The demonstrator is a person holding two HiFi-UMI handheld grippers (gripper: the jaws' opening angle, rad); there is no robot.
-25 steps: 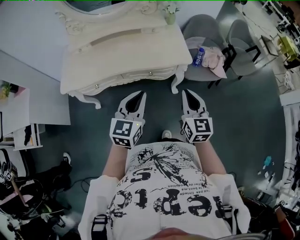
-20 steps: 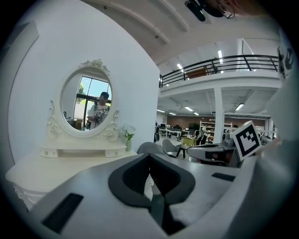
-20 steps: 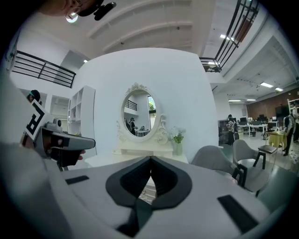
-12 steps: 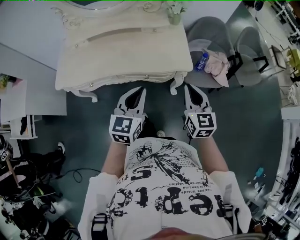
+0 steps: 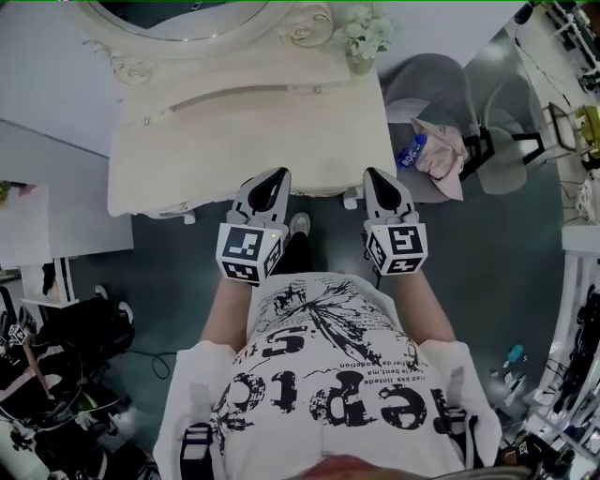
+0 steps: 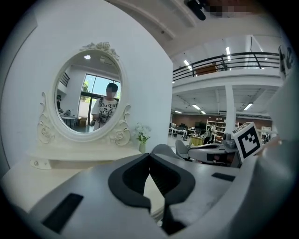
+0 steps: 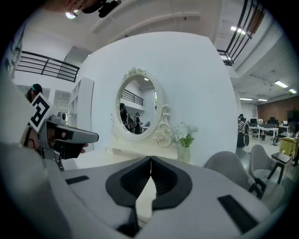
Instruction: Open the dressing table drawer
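The left gripper (image 5: 277,172) and right gripper (image 5: 373,172) are held side by side in front of the person's body, both pointing forward and slightly down. In each gripper view the two jaws meet at their tips with nothing between them. Both tools are clenched and empty.

Directly ahead of them stands the cream dressing table (image 5: 244,131). Seen from the head view, both sets of jaw tips sit right at the table's front edge, just over or against it. Whether they touch it cannot be told. The drawer itself is hidden in every view. Judging from the task, it sits in the front face, tucked under the overhanging top, so it lies ahead of and a little below the tips. Its long axis would run left to right along the front edge, crosswise to the direction the grippers point.

The left gripper is close to the middle of the front edge, and the right gripper is near the front right corner. Neither is clearly closer to the front face. No knob or handle is visible, so the jaws would likely need to drop below the top and part before taking hold.

An oval mirror (image 5: 178,19) and a small vase of flowers (image 5: 361,42) stand along the back edge. Grey chairs (image 5: 427,89) stand off the table's right side.
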